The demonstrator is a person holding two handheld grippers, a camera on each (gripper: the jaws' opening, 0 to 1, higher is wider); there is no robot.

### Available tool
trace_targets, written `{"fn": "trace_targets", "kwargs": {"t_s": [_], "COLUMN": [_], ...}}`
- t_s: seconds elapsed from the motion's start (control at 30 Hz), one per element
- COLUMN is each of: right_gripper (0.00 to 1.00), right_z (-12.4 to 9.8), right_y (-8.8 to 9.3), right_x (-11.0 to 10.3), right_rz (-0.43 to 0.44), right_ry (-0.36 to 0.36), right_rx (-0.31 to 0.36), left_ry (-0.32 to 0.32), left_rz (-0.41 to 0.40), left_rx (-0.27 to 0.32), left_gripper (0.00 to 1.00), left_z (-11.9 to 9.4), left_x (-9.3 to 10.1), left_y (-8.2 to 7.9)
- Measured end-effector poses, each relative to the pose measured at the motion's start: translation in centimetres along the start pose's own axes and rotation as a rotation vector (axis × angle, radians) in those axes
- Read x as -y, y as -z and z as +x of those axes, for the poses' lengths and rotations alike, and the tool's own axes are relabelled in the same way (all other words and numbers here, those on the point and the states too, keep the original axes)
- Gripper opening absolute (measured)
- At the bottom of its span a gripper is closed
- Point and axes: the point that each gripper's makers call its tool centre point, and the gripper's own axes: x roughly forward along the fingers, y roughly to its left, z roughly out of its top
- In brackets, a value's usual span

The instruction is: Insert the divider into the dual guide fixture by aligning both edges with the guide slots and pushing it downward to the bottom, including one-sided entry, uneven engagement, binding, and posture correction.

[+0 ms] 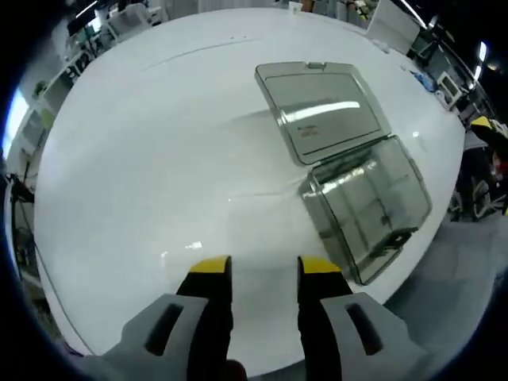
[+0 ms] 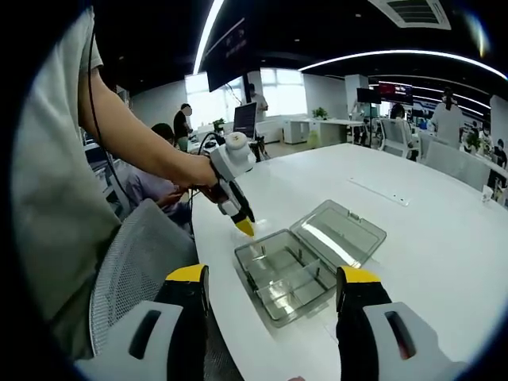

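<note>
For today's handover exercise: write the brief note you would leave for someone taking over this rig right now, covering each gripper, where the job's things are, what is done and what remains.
Left gripper: open, empty, hovering over the white table near the box.
Right gripper: open, empty, held back from the table edge.
Clear box: on the table, hinged lid laid open flat; dividers stand inside.
Done: the box is open; whether the divider is fully seated cannot be told.
Left: check the divider sits in both slots and press it down if it is high.

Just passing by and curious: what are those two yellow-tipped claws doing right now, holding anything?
Left gripper: jaws open, holding nothing, above the white table.
Right gripper: jaws wide open, empty, facing the clear box.
</note>
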Motion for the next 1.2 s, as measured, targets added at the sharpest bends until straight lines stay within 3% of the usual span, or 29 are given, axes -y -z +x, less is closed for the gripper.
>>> {"fn": "trace_targets", "kwargs": {"t_s": [0.53, 1.2], "right_gripper": [0.62, 0.62], "right_z": [0.1, 0.1], "right_y": [-0.6, -1.8], "right_x": [0.2, 0.5], "right_rz": [0.015, 0.029], "right_ry": [-0.008, -0.016], "right_rx": [0.015, 0.042], "left_ry": [0.055, 0.129], "left_rz": [0.008, 0.051], "left_rx": [0.088, 0.194], "left_gripper": [0.28, 0.28], "left_z": [-1.8, -4.5], "left_x": [1.4, 4.2], "left_y": [-1.0, -3.5]}}
